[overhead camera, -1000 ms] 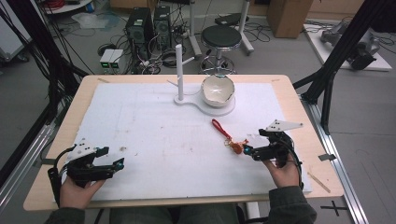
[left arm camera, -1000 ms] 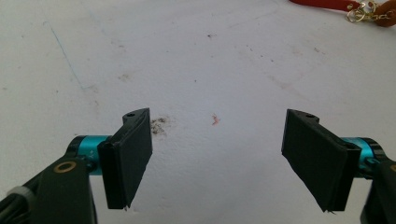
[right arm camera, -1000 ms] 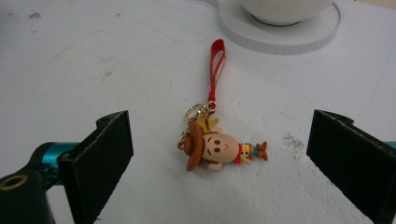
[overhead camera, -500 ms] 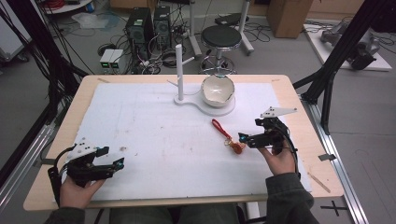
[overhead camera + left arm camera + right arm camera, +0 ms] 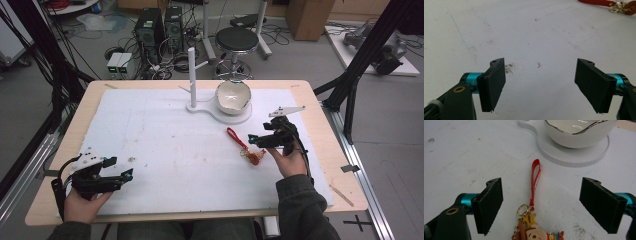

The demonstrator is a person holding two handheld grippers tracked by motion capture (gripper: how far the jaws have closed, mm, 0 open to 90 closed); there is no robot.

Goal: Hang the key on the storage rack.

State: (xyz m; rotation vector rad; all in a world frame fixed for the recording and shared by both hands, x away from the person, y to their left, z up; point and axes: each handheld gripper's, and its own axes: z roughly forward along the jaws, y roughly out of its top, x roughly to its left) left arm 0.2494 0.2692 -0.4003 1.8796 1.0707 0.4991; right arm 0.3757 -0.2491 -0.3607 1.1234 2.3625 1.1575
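The red-strapped keychain with a small cartoon figure (image 5: pixel 534 202) lies flat on the white mat between the right gripper's (image 5: pixel 540 205) spread black jaws, which have just been closing without touching it.

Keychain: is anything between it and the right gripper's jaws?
Nothing visible. The keychain lies flat on the white mat, between the right gripper's open jaws, which have just been closing without touching it.

The left tool (image 5: pixel 117 175) sits at seven o'clock, held low in the left hand (image 5: pixel 82 205), jaws wide apart and pointing toward three o'clock. The right tool (image 5: pixel 256 140), at four o'clock in the right hand (image 5: pixel 290 160), points toward nine o'clock; its jaws have just been closing, nothing gripped between them.
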